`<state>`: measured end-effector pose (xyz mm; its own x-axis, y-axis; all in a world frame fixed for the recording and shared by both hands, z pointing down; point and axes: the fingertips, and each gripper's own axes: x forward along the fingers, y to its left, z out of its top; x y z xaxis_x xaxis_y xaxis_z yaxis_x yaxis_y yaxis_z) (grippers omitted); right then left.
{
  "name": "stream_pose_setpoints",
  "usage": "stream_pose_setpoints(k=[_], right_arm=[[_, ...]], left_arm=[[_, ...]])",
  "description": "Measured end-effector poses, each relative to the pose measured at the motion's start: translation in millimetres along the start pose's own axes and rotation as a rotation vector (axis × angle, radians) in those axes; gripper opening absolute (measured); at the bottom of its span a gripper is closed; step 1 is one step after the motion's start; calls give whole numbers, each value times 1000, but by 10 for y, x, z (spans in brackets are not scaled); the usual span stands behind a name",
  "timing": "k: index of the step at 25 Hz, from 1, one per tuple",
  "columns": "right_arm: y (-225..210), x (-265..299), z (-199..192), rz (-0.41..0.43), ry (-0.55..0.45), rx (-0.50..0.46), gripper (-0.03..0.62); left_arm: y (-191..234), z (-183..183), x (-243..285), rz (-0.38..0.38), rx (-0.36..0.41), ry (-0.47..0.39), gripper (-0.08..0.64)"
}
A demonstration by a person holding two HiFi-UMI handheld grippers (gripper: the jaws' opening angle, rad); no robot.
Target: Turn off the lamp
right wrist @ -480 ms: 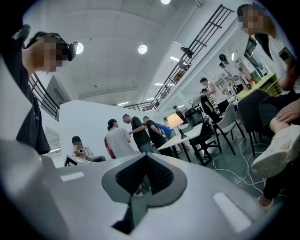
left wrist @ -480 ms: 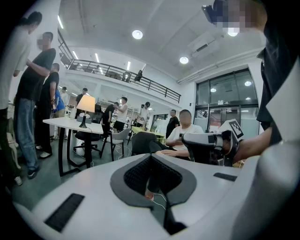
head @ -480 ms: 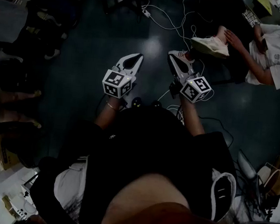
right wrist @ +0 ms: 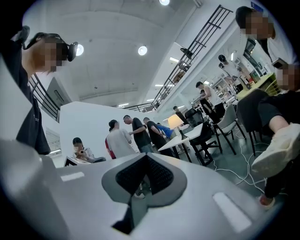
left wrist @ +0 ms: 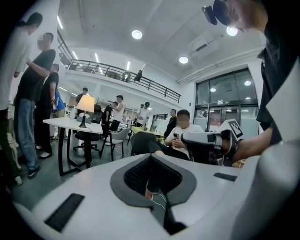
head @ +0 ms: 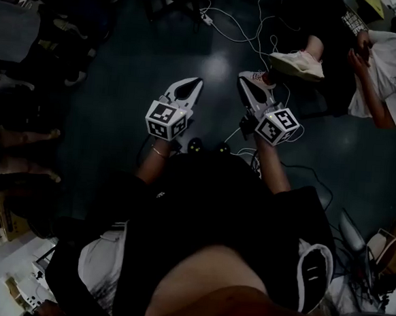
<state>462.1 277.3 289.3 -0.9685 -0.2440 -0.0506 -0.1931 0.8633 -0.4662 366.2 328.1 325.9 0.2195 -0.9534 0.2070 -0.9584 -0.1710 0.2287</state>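
Little has shifted since the earlier frame: both tools hang where they were, and only the seated person [head: 386, 70] at the far right has drawn a hand off the knee and up toward the chest.

The left hand-held gripper [head: 192, 82] is a smooth white plastic shell tapering to a point. Its jaws are closed, tips meeting. The ribbed dark-grey pads behind the tips leave a diamond-shaped hollow with nothing in it. The right hand-held gripper [head: 244, 80] has the same shape and is likewise closed and empty. Each carries a cube [head: 165, 119] printed with black-and-white square markers.

The lamp [left wrist: 85, 105] stands far off, well apart from both tools, on a flat white table [left wrist: 65, 123] with thin dark legs. Its pale tapered shade glows, set on a slim dark stem and a small base. From the left gripper view it sits far left; from the right gripper view, far and right of centre. Below, the floor [head: 119, 120] is dark and glossy, with thin white cables [head: 242, 29] looping across its far side.
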Motion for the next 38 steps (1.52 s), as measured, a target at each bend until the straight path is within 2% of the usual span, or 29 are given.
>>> stream_pose_setpoints(k=[9,14,18,22,28,34,38], right_arm=[[-48,-72,-11,20,-18,30,-2],[-116,-76,81,61,-38,43,0],[-114,-215,47,43,-55,55,0],[-61,-167,2,87,-59,116,0],[38,-132,14,162,-43,84,0],[28,-86,11,164,-35,80,0],[14,-17,62,147,-59,78,0]], left_arm=[[-24,12,16,32,-5,-5,6],[-49,43,108,57,-5,-15,6],[-173,-29,109,27,-21,-25,6],[-157,-122,44,52,-10,-20,6],[-148,-71,5,92,-1,-47,6],[-69,-33,-23,112,4,-42,6],[21,-6,10,89,-7,-50,6]])
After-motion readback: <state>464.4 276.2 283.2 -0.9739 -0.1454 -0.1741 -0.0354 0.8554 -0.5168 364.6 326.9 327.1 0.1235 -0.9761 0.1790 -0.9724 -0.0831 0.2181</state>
